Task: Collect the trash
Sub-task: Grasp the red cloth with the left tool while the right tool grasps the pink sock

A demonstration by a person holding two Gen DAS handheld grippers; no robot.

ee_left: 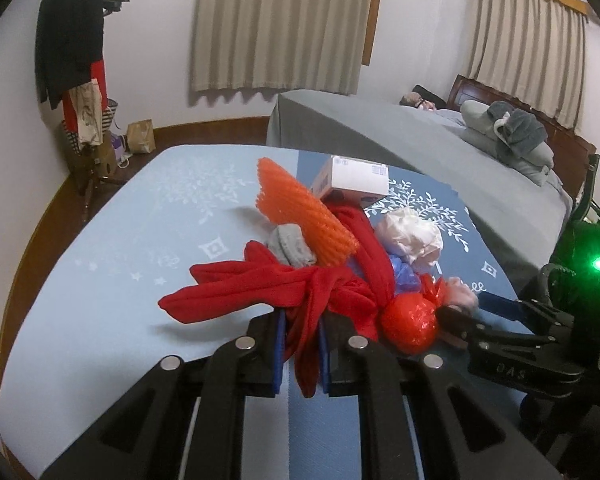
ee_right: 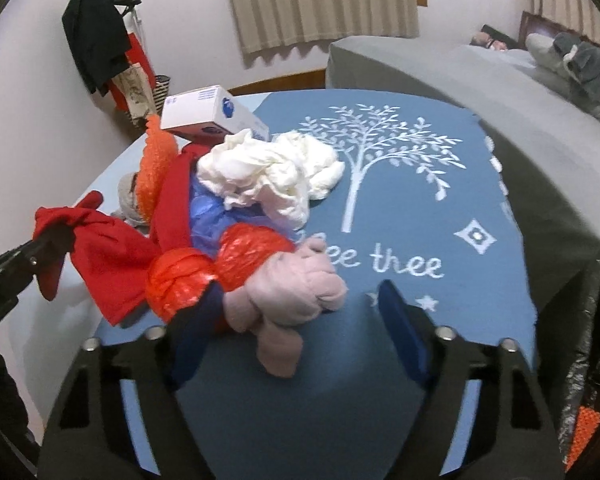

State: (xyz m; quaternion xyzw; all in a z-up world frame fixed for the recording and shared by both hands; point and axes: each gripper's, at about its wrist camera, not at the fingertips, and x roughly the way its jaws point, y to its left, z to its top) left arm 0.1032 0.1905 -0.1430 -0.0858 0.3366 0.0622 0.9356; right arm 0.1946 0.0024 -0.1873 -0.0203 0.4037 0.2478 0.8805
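Note:
A pile of trash and clothes lies on the blue tree-print blanket (ee_right: 440, 208). It holds a white box (ee_left: 352, 180), an orange foam net (ee_left: 300, 216), a crumpled white wad (ee_right: 276, 172), blue plastic (ee_right: 212, 212) and a knotted red plastic bag (ee_right: 220, 272). My left gripper (ee_left: 301, 356) is shut on a red cloth (ee_left: 260, 288), which hangs lifted from the pile. My right gripper (ee_right: 302, 292) stands open around a bundled pink cloth (ee_right: 296, 292); the left finger (ee_right: 196, 328) lies against the bundle and the right finger (ee_right: 404, 320) is apart from it.
A grey bed (ee_left: 380, 128) with pillows runs along the right. A coat stand (ee_left: 72, 60) hung with clothes and a paper bag (ee_left: 140, 136) stand by the far wall. A black bin bag (ee_right: 596, 360) shows at the right edge of the right wrist view.

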